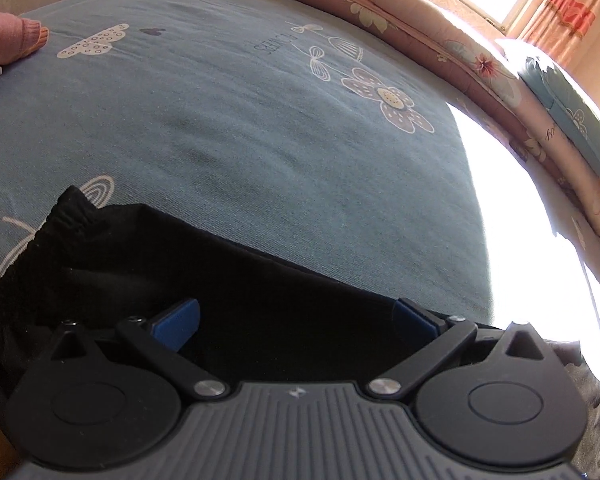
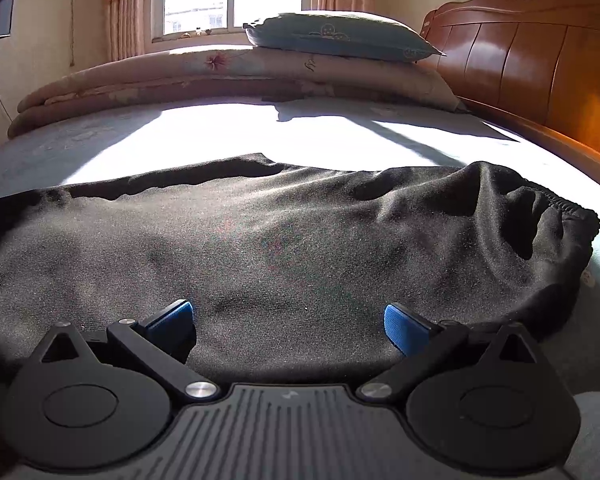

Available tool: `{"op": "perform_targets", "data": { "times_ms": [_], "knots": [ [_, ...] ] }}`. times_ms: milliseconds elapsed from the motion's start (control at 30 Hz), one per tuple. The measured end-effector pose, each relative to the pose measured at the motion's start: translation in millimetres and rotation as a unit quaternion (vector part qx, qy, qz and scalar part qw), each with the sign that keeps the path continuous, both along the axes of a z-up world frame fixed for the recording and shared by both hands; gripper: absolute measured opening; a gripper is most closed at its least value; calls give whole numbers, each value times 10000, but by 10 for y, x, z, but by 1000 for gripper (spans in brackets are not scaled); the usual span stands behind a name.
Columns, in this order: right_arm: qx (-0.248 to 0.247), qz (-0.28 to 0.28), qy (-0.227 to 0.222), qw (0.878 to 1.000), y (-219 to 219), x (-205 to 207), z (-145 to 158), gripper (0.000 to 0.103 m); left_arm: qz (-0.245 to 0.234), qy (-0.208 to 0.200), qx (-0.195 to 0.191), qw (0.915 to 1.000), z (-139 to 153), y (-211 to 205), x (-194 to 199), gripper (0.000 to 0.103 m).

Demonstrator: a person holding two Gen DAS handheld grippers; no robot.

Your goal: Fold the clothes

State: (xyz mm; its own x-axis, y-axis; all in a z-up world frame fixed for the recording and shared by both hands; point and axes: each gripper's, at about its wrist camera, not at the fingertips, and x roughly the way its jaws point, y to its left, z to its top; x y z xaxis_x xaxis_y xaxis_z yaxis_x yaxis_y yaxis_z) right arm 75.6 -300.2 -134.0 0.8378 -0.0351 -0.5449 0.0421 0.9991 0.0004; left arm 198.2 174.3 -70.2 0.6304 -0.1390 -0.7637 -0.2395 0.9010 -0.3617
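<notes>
A black garment (image 2: 284, 240) lies spread on the blue patterned bed sheet (image 1: 228, 128), its gathered elastic waistband (image 2: 556, 208) bunched at the right in the right wrist view. My right gripper (image 2: 290, 326) hovers over the garment's near edge, open, blue pads (image 2: 404, 326) wide apart with only flat cloth between them. My left gripper (image 1: 296, 322) is also open over the black garment (image 1: 220, 280), near another gathered hem (image 1: 70, 216) at the left. Nothing is pinched by either gripper.
A folded floral quilt (image 2: 204, 76) runs along the bed's far side with a blue pillow (image 2: 336, 34) on it. A wooden headboard (image 2: 540, 64) stands at the right. A pink garment (image 1: 8, 36) lies at the far left of the sheet. Strong sunlight falls across the sheet.
</notes>
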Motion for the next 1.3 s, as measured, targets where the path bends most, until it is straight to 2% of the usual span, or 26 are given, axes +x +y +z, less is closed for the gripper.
{"op": "perform_targets", "data": {
  "times_ms": [200,700,800,900,933,1033,1100,1167,1300],
  "knots": [
    [12,18,21,10000,-6,1,7,103,-738,213,-378,9963,36,-356,-313,102],
    [159,85,33,9998,-69,-34,24,103,88,314,-211,9992,-9,-114,-238,102],
    [177,78,35,9998,-69,-27,23,103,-334,283,-703,9966,36,-214,-383,102],
    [104,62,57,9999,-44,-11,18,103,-673,423,-982,9920,-45,-322,-450,102],
    [92,57,62,9999,-37,-6,17,103,-696,464,-967,9918,-74,-334,-443,102],
    [81,58,64,9999,-33,-7,14,103,-407,507,-275,9975,-162,-267,-333,102],
    [70,74,66,9999,-34,-9,11,103,-142,391,-132,9990,-144,-172,-286,102],
    [60,89,64,9999,-37,-18,8,103,157,444,-273,9985,-97,-87,-270,102],
    [42,87,65,9999,-42,-22,5,103,-156,235,-625,9976,5,-128,-418,102]
  ]
}}
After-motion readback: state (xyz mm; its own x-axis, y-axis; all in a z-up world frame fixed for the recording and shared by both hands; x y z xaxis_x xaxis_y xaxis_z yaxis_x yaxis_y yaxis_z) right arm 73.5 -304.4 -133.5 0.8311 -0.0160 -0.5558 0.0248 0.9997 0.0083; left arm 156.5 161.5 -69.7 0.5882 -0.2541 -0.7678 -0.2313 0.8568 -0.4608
